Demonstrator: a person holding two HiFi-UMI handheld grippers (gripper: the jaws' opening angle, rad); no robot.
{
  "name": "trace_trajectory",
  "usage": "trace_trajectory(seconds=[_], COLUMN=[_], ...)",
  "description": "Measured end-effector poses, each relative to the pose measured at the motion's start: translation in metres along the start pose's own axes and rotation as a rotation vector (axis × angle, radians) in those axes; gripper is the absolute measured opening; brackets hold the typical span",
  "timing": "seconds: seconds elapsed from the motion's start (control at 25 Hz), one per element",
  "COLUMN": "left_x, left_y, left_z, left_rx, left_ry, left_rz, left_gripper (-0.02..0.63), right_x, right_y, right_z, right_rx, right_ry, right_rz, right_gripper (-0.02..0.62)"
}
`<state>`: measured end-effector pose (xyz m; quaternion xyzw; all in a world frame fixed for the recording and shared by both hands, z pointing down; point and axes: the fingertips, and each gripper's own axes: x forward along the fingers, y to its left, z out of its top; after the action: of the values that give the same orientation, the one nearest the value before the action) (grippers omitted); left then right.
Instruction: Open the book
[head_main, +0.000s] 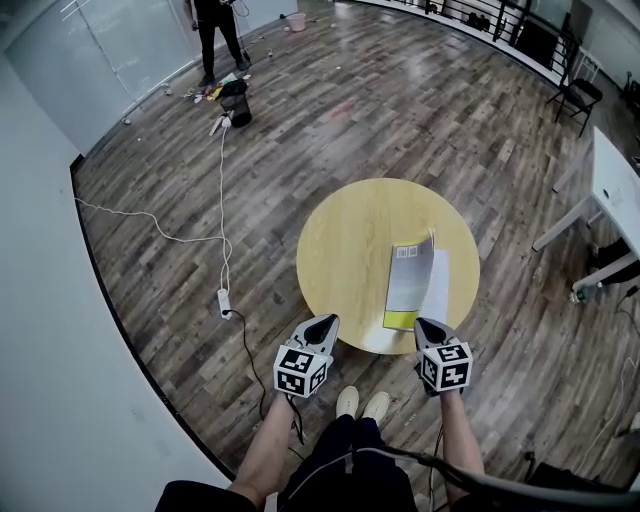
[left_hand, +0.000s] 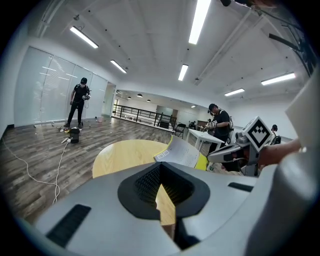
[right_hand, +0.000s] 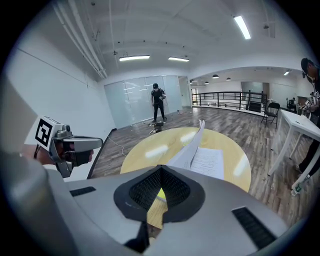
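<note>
Just ahead of the right gripper's (head_main: 430, 327) fingertips, and forward and to the right of the left gripper's (head_main: 322, 322) fingertips, the book (head_main: 410, 285) lies open on the round yellow table (head_main: 340, 250). One grey leaf lies flat on the side toward the left fingers, a white printed page lies flat on the side away from them, and one leaf between the two stands nearly upright. A yellow strip of cover shows at the book's end nearest the right fingertips. Both grippers are held over the table's near rim, side by side and apart from each other. Each gripper view shows its dark ribbed pads clenched together, leaving only a thin sliver of tabletop visible between them and grasping nothing. Neither pair of fingers touches the book. Far beyond the left fingertips, a white cable (head_main: 222, 180) runs across the wooden floor from a power strip (head_main: 224, 300) toward a black bag (head_main: 237, 102), with a person standing (head_main: 215, 35) past it. Well to the right of the right fingers is a white table (head_main: 615, 190).
</note>
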<state>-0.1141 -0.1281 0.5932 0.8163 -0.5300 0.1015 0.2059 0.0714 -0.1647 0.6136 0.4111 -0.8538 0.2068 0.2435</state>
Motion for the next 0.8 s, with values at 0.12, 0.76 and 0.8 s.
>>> trace_trajectory(seconds=[0.12, 0.76, 0.8], left_x=[-0.011, -0.049, -0.051], left_y=[0.007, 0.035, 0.037], left_z=[0.000, -0.006, -0.006], left_rx=[-0.009, -0.048, -0.050], left_ry=[-0.011, -0.046, -0.049], left_rz=[0.021, 0.094, 0.096], left_gripper=[-0.002, -0.002, -0.002], right_x=[0.003, 0.019, 0.020], right_y=[0.013, 0.059, 0.063], right_z=[0.005, 0.019, 0.020], right_rx=[-0.020, -0.083, -0.086], right_ry=[-0.001, -0.001, 0.000], right_rz=[0.021, 0.093, 0.098], right_gripper=[0.005, 0.005, 0.005])
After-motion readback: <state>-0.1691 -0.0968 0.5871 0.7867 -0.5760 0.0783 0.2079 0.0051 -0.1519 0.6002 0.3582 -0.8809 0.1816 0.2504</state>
